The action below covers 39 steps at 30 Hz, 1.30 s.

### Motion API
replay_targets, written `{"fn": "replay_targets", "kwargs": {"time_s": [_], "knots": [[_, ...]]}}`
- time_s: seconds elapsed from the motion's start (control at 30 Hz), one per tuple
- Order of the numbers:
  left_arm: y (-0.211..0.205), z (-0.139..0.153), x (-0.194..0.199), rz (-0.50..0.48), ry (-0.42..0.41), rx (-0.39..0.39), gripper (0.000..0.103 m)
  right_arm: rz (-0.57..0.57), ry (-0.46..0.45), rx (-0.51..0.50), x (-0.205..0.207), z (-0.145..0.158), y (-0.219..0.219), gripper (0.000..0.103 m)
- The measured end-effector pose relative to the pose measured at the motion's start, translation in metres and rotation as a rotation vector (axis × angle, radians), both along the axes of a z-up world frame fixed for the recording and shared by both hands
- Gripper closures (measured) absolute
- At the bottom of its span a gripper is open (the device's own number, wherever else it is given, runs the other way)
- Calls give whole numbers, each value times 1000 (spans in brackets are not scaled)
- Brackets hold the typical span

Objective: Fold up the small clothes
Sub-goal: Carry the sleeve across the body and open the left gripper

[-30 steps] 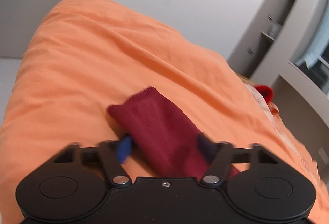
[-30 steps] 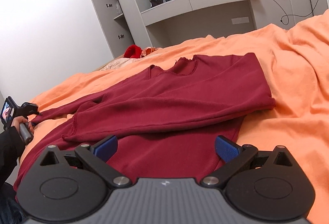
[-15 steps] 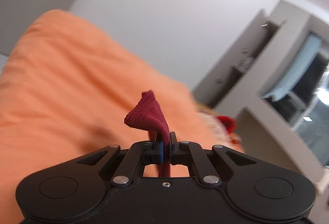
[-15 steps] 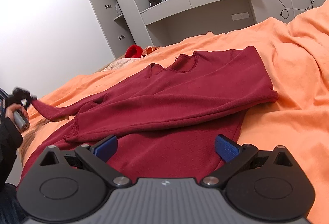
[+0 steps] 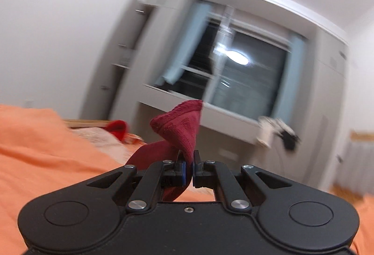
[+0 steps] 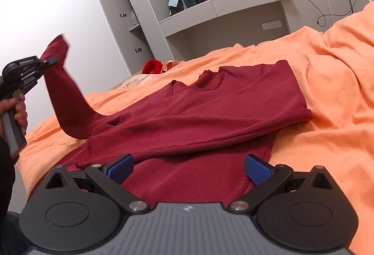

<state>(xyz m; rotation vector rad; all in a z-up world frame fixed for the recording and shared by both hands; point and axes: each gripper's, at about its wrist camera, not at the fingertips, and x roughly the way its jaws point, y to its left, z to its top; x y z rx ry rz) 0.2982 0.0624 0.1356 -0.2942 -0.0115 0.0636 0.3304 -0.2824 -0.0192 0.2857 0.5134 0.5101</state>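
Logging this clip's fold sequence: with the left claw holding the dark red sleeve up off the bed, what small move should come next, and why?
Probably carry the sleeve across and lay it on the shirt body. The left claw is shut on the sleeve near its cuff and holds it raised above the orange bedding, while the other sleeve already lies folded across the body. The right claw hovers open, holding nothing.

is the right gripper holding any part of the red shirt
No, the right gripper is open, its blue pads spread wide above the dark red long-sleeved shirt, while the left gripper pinches the lifted sleeve cuff.
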Motion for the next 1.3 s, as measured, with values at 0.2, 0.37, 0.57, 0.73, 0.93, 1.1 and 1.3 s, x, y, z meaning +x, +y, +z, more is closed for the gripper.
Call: {"fn": "replay_targets", "kwargs": {"time_s": [0.2,0.37,0.57,0.73,0.93,1.1,1.3], "knots": [[-74,-39,12,-171,74,150,99,-18,-3,7,-3,1,-1,0],[-108,-86,14,-287,184,264,99,-28,-5,21,-4,2,-4,0],[-124,-125,-5,-391,242,367,98,-47,-8,24,-6,3,-5,0],[-130,-137,-16,-436,278,414,96,-74,-12,28,-7,4,-6,0],[-126,-144,-14,-497,361,414,84,-119,-16,50,-7,5,-11,0],[-124,-149,-11,-593,429,419,56,-135,-18,84,-3,11,-12,0],[-117,-148,-18,-738,452,398,26,-88,-40,118,1,20,-1,1]]}}
